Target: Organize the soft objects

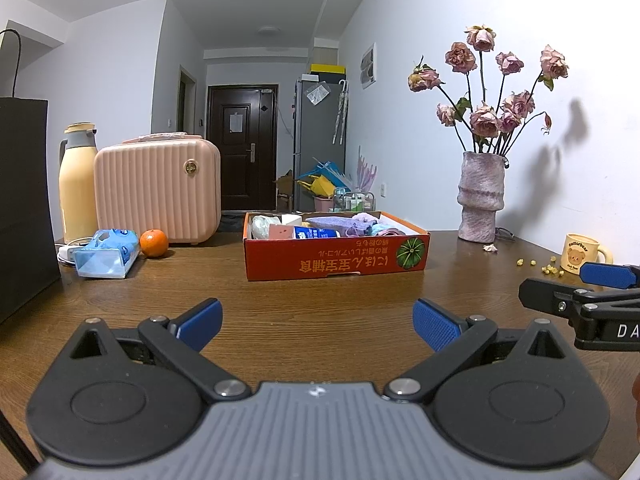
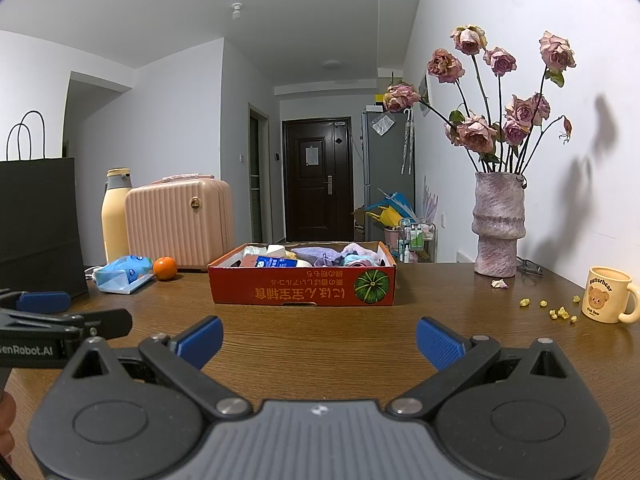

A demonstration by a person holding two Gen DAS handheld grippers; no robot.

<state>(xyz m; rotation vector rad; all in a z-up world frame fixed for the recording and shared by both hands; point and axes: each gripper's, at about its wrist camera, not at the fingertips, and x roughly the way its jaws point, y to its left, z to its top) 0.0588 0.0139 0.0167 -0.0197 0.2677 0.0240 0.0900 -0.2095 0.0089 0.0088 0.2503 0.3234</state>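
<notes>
Left wrist box: red cardboard box (image 1: 336, 258) at 12 o'clock held soft cloths (image 1: 362, 224), a bottle.
Left gripper (image 1: 318, 326): gaped wide, empty.
Right wrist table (image 2: 440, 312): wooden; vase (image 2: 498, 224) at 2 o'clock.
Right gripper (image 2: 320, 332): spread open, empty.

On the brown wooden counter (image 2: 320, 332) we see a pink ribbed case (image 2: 180, 224) standing at the far left, with a yellow flask (image 2: 115, 216) just beside it and a black paper bag (image 2: 38, 220) nearer the left edge. An orange (image 2: 165, 268) sits beside a blue pack of tissues (image 2: 124, 274) in front of the case. At the far right we see a rough pink vase (image 2: 498, 224) holding dried roses (image 2: 500, 92), one fallen petal (image 2: 499, 283) at its foot. A cream bear mug (image 2: 606, 294) stands near yellow crumbs (image 2: 558, 310). Beyond, we see a dark door (image 2: 316, 180) and a grey fridge (image 2: 386, 176).
</notes>
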